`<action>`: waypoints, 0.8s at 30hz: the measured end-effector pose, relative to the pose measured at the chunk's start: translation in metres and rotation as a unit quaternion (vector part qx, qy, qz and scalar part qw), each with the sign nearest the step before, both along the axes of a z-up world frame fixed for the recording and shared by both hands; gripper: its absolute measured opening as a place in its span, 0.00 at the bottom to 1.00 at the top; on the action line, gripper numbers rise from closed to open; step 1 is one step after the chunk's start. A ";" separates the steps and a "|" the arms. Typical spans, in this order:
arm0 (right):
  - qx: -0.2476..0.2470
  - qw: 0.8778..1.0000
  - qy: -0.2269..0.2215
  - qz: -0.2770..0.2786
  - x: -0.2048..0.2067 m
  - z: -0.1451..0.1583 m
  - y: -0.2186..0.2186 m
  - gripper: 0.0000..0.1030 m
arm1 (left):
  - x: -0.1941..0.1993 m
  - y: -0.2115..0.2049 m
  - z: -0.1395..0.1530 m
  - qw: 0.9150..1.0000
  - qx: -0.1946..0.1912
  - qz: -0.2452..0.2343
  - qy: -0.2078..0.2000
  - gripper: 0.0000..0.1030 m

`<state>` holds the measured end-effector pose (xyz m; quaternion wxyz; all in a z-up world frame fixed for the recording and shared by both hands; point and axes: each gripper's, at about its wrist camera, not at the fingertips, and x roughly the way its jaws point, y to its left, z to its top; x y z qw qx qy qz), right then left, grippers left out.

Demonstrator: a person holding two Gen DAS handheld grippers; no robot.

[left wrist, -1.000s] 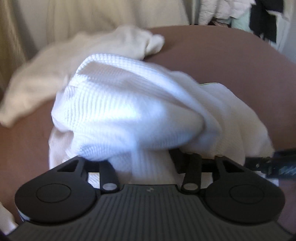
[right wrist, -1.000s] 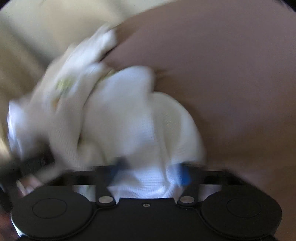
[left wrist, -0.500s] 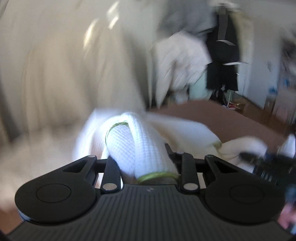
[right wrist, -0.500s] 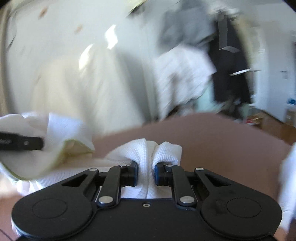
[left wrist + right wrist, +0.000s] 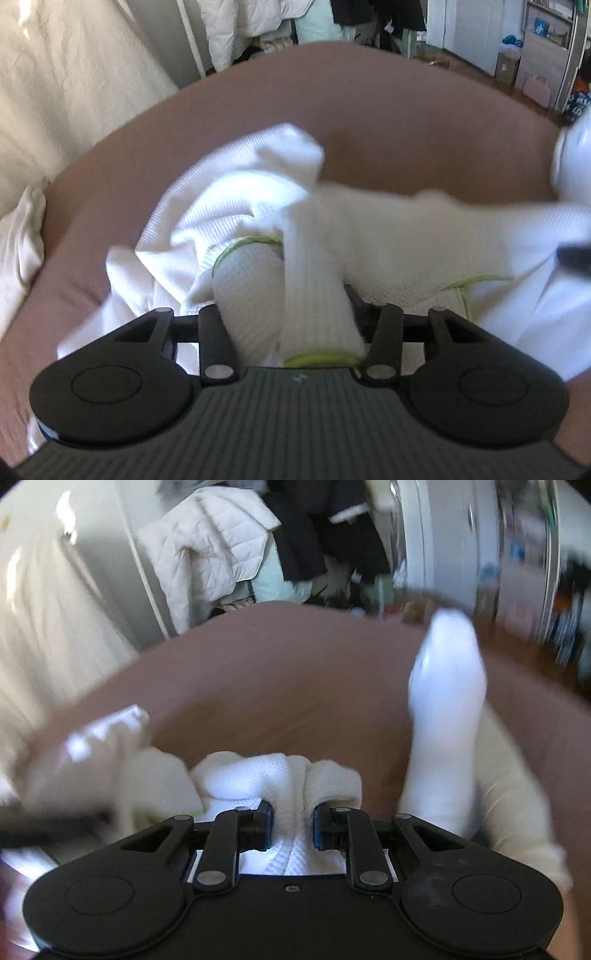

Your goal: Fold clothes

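A white waffle-knit garment with a thin green trim (image 5: 258, 206) hangs bunched above the brown bed surface (image 5: 369, 110). My left gripper (image 5: 295, 317) is shut on a rolled part of it near the green-edged hem; its fingertips are hidden by cloth. My right gripper (image 5: 293, 821) is shut on another bunched fold of the same garment (image 5: 280, 775). A sleeve (image 5: 447, 709) swings loose on the right, blurred. The right gripper shows as a dark blur at the right edge of the left wrist view (image 5: 576, 258).
A cream curtain (image 5: 74, 92) hangs at the left with a white pillow (image 5: 18, 236) below it. Hanging clothes, among them a white quilted jacket (image 5: 210, 550), stand behind the bed. Shelves and boxes (image 5: 546, 55) are at the far right.
Both grippers lifted the garment off the bed and swung it up, then tilted back down toward the bed. The garment now stretches between them, with a sleeve flying out to the right.
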<state>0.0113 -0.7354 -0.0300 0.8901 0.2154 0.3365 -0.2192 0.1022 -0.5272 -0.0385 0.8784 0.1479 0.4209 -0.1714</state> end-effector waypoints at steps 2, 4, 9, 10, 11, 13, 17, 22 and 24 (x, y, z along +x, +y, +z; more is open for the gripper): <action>-0.018 0.999 0.024 0.017 -0.001 -0.008 0.005 0.22 | -0.006 0.008 0.001 1.000 -0.009 -0.002 0.000 0.47; -0.041 0.998 0.039 0.041 0.007 -0.006 0.000 0.22 | -0.005 0.010 0.008 1.000 0.005 -0.016 0.006 0.48; -0.071 0.995 0.018 0.075 -0.003 0.019 -0.006 0.21 | 0.006 -0.018 0.054 0.993 0.105 -0.046 0.002 0.52; -0.076 0.994 0.010 0.075 -0.006 0.021 -0.006 0.21 | 0.006 -0.020 0.069 0.993 0.105 -0.044 0.004 0.53; -0.080 0.994 0.010 0.076 -0.011 0.021 -0.006 0.21 | 0.006 -0.020 0.081 0.994 0.102 -0.041 0.007 0.57; -0.095 0.992 0.021 0.082 -0.027 0.019 -0.003 0.21 | 0.003 -0.018 0.108 0.995 0.098 -0.032 0.015 0.62; -0.094 0.993 0.028 0.072 -0.048 0.013 -0.008 0.21 | -0.002 -0.010 0.159 0.991 0.128 -0.027 -0.016 0.66; -0.113 0.990 0.053 0.060 -0.049 -0.004 -0.002 0.21 | -0.032 -0.016 0.201 0.951 0.259 -0.097 -0.140 0.89; -0.134 0.988 0.052 0.061 -0.051 -0.012 0.002 0.21 | -0.038 -0.009 0.208 0.959 0.229 -0.110 -0.122 0.89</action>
